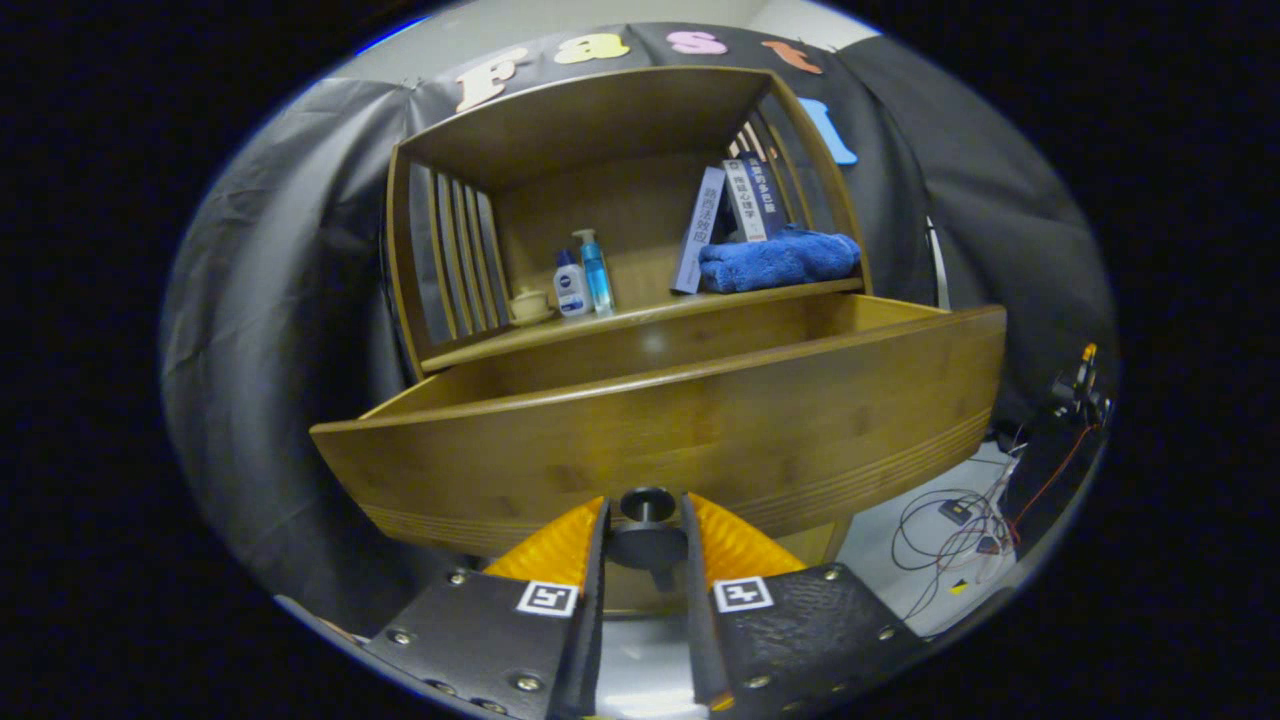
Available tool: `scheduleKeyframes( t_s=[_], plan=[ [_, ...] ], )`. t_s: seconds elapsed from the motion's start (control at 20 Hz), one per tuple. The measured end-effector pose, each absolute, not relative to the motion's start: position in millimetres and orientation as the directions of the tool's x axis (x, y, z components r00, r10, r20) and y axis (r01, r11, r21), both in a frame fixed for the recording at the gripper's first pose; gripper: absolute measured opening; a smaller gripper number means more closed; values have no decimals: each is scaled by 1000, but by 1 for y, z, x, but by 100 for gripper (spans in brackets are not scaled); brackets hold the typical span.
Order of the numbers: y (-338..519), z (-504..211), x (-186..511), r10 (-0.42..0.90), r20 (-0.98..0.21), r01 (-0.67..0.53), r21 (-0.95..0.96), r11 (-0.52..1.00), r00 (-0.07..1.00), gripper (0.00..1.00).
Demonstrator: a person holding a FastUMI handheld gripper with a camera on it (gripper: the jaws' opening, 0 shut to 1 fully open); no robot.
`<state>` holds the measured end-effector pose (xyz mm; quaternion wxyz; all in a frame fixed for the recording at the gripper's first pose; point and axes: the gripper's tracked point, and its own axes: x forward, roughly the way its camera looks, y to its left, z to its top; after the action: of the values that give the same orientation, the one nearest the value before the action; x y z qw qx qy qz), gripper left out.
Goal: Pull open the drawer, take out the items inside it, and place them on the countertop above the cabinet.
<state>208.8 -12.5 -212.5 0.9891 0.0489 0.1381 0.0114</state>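
Hand-held gripper (646,515) grips knob (647,503); open drawer's (680,440) contents hidden

Wooden cabinet tabletop (640,318), above the open drawer (660,440), carries: small lidded cup (528,303), white bottle (571,285), blue pump bottle (596,272), leaning books (735,215), folded blue towel (778,260). Floor (890,540): loose cables (960,525).

Knob (647,505) between jaws, drawer (690,430) under shelf (640,315)
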Motion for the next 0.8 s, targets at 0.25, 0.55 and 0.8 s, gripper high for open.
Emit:
scheduleKeyframes(
  t_s=[0.25,0.55,0.8],
  plan=[
    [-12,-166,213,18,-254,-2,64,998,967,78],
    [1,-141,251,12,-426,15,60,998,905,100],
    [4,-156,295,28,-622,-25,14,1000,782,100]
  ],
)
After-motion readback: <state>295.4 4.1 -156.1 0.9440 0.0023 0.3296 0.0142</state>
